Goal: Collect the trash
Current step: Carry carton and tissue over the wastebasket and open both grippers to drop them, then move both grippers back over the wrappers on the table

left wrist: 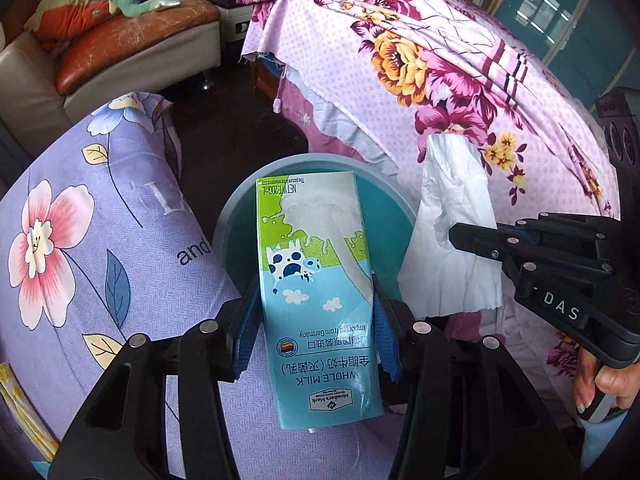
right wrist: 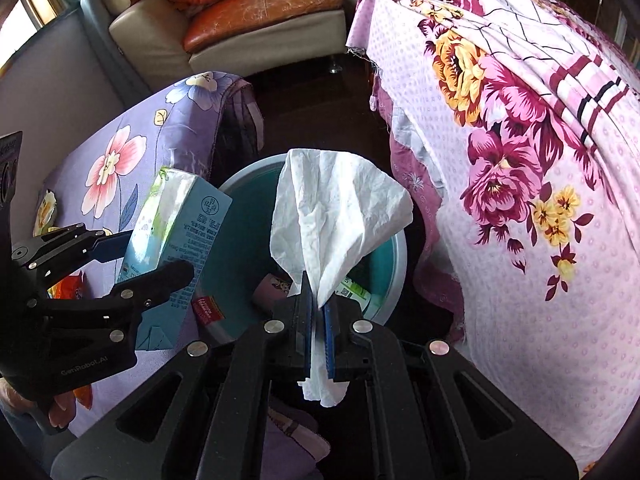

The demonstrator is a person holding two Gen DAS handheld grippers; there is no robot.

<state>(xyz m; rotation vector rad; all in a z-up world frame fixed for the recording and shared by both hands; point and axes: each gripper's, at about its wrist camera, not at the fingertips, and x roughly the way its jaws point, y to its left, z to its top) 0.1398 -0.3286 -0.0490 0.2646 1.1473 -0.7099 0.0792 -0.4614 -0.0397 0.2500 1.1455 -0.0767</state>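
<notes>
My left gripper is shut on a blue and green milk carton and holds it above a round teal trash bin. In the right wrist view the left gripper holds the carton at the bin's left rim. My right gripper is shut on a crumpled white tissue, held over the bin. In the left wrist view the right gripper pinches the tissue at the bin's right side. Several pieces of trash lie inside the bin.
A purple floral cushion lies left of the bin. A bed with a pink floral cover rises on the right. A sofa with an orange seat stands at the back. Dark floor lies between them.
</notes>
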